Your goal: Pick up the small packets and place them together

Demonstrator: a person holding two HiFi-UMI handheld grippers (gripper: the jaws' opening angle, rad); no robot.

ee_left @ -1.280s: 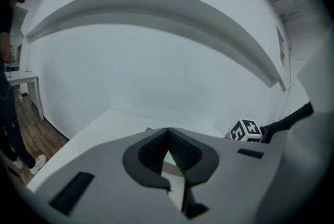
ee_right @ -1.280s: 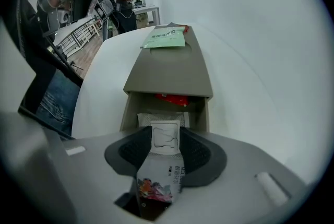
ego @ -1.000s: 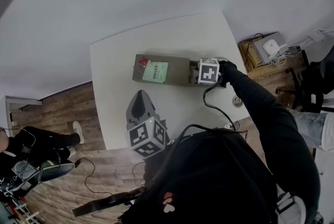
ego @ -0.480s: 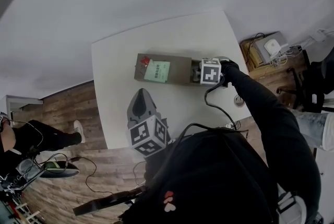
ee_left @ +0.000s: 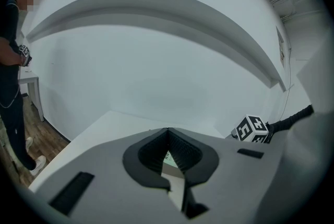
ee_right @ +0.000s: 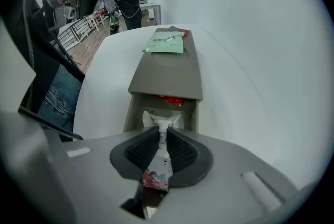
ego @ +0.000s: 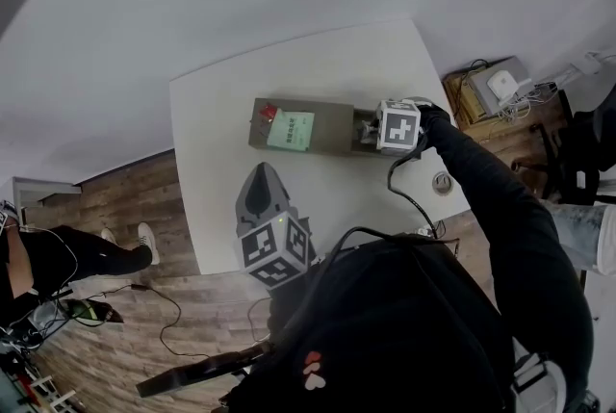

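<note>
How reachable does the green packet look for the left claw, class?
Probably yes: the green packet lies uncovered on the box lid, only bare table between it and the left claw. The right claw, just closing on a small packet, is at the box's other end.

The right gripper [ee_right: 159, 139], its jaws just closing, pinches a small packet [ee_right: 155, 177] above the box's [ee_right: 167, 74] near open end; a green packet [ee_right: 168, 43] lies far.

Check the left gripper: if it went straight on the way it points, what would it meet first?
Most likely the near side of the brown box, about where the green packet lies on top. The left gripper might instead touch the white table just short of it; depth is unclear.
</note>
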